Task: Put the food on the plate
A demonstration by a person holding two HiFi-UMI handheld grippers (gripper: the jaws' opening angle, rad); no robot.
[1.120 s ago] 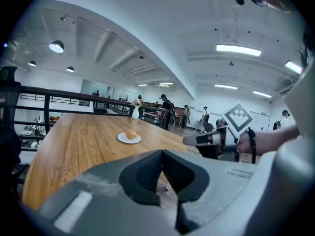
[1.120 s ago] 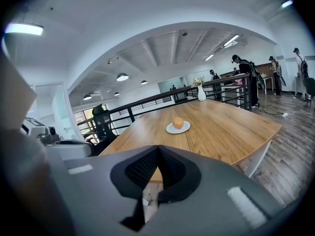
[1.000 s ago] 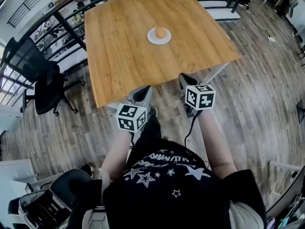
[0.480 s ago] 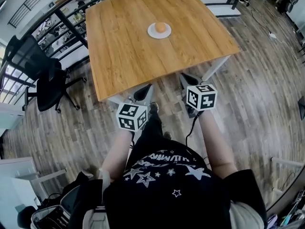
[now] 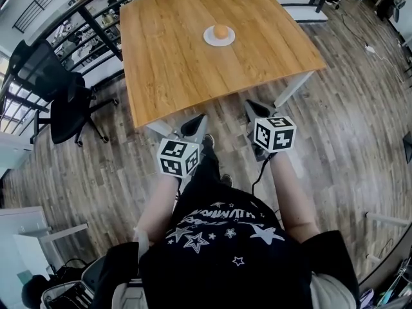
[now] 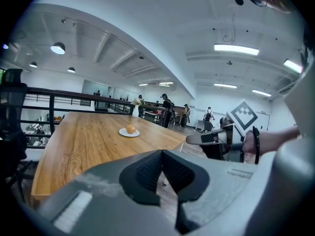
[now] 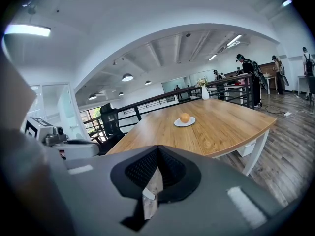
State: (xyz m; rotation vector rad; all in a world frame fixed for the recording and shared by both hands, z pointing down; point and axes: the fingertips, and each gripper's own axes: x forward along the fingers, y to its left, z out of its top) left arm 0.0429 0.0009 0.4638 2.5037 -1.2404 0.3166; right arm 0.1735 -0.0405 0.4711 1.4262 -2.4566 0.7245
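Note:
A round orange food item (image 5: 221, 31) sits on a small white plate (image 5: 211, 41) toward the far side of the wooden table (image 5: 174, 69). Both gripper views show the food (image 6: 130, 129) (image 7: 184, 117) on its plate (image 6: 123, 132) (image 7: 191, 122) well ahead. My left gripper (image 5: 196, 124) and right gripper (image 5: 252, 108) hang side by side over the floor, just short of the table's near edge. Each one's jaws meet with nothing between them (image 6: 161, 154) (image 7: 158, 149). The right gripper (image 6: 206, 138) shows in the left gripper view.
A black office chair (image 5: 64, 102) stands left of the table by a black railing (image 5: 96, 21). A white vase (image 7: 204, 93) is at the table's far edge. Several people stand far behind. Wood-plank floor (image 5: 347, 108) surrounds the table.
In the head view the table has slid up and away. Both grippers have drawn back from its near edge together, still shut. The food and plate have not moved on the table.

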